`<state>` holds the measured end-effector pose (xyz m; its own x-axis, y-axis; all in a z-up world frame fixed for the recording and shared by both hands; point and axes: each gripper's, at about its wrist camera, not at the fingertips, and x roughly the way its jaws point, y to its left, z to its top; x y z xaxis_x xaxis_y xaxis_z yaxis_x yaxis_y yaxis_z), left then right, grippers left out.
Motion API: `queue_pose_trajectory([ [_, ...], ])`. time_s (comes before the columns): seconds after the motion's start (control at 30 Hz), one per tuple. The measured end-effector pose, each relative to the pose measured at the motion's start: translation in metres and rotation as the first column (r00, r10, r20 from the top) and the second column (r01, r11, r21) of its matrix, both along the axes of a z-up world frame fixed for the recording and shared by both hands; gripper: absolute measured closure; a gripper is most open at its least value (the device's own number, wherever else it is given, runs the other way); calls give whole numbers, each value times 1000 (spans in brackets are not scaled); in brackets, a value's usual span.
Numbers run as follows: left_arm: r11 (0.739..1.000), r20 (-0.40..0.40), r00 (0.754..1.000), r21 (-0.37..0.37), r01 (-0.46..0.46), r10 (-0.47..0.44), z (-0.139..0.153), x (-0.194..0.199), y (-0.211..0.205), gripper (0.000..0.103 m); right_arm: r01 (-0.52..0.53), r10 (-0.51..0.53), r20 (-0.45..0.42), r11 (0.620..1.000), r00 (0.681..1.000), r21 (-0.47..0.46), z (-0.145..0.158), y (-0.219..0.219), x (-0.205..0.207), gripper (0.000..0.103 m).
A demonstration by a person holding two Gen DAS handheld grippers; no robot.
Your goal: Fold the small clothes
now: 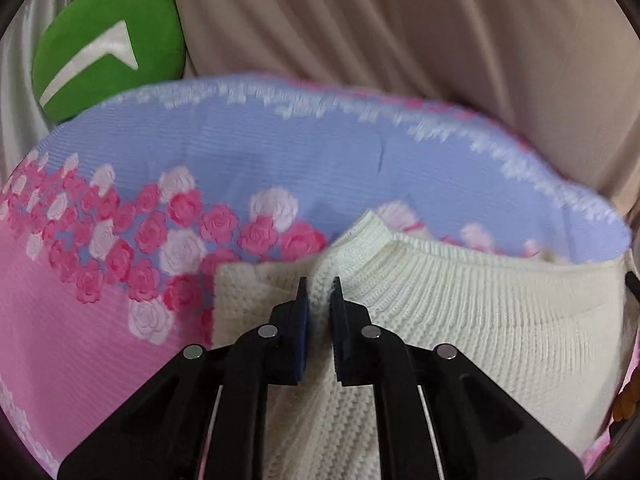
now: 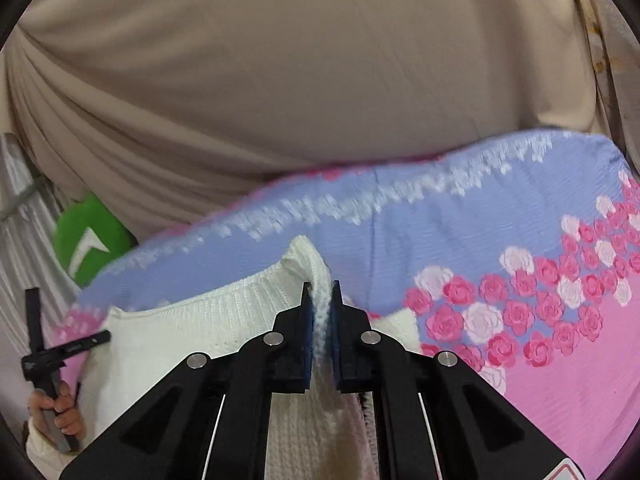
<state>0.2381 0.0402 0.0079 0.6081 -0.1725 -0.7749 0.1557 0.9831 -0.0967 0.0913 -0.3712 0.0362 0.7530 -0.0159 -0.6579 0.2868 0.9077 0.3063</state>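
A small cream knit sweater (image 1: 460, 312) lies on a pink and blue rose-printed bedcover (image 1: 240, 152), its ribbed hem stretched between my two grippers. My left gripper (image 1: 319, 286) is shut on one hem corner of the sweater, the knit pinched between its blue pads. My right gripper (image 2: 321, 290) is shut on the other hem corner of the sweater (image 2: 192, 332). The left gripper's handle and the hand that holds it (image 2: 52, 392) show at the left edge of the right wrist view. The sweater's lower part is hidden under the grippers.
A green plush cushion (image 1: 108, 48) with a white mark sits at the bedcover's far left corner; it also shows in the right wrist view (image 2: 90, 236). Beige draped fabric (image 2: 300, 72) rises behind the bedcover (image 2: 560, 360). A pale curtain (image 1: 16, 92) hangs at the left.
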Motion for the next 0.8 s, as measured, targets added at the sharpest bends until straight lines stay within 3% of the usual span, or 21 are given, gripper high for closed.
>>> queue_pose_trajectory([
  [0.03, 1000, -4, 1000, 17, 0, 0, -9, 3, -2, 92, 3, -2, -97, 1000, 995, 4, -23, -1, 14, 96],
  [0.07, 998, 46, 999, 56, -3, 0, -9, 1, -7, 91, 12, -10, -89, 1000, 996, 27, -28, -1, 15, 97],
  [0.17, 993, 80, 997, 118, -6, -4, 3, -14, -14, 88, 43, -43, 13, 999, 999, -18, 7, 11, -11, 94],
  [0.23, 990, 134, 991, 134, -32, 13, 21, -35, -12, 77, 47, -40, 102, 997, 994, -61, 34, 33, -37, 88],
  [0.3, 992, 202, 979, 117, -39, 15, 42, -70, -11, 66, -44, 54, 141, 997, 989, -71, 49, 73, -52, 87],
  [0.4, 995, 243, 966, 56, 77, -88, 54, -127, -30, 51, -270, 277, 115, 960, 954, -74, 43, 152, -62, 87],
  [0.5, 983, 174, 967, 49, 180, -185, 33, -153, -53, 51, -471, 472, 19, 881, 881, -41, 10, 222, -65, 87],
  [0.57, 979, 104, 975, 87, 187, -195, 8, -154, -60, 51, -511, 509, -42, 858, 860, -49, -11, 243, -69, 89],
  [0.63, 982, 48, 984, 94, 166, -171, -11, -151, -51, 50, -496, 492, -63, 866, 868, -64, -21, 235, -83, 101],
  [0.67, 985, 50, 986, 69, 156, -160, -14, -153, -37, 50, -470, 468, -55, 882, 882, -44, -20, 217, -91, 101],
  [0.8, 991, 68, 996, 131, 41, -51, -17, -162, 10, 50, -193, 187, -86, 979, 979, -68, -31, 121, -132, 101],
])
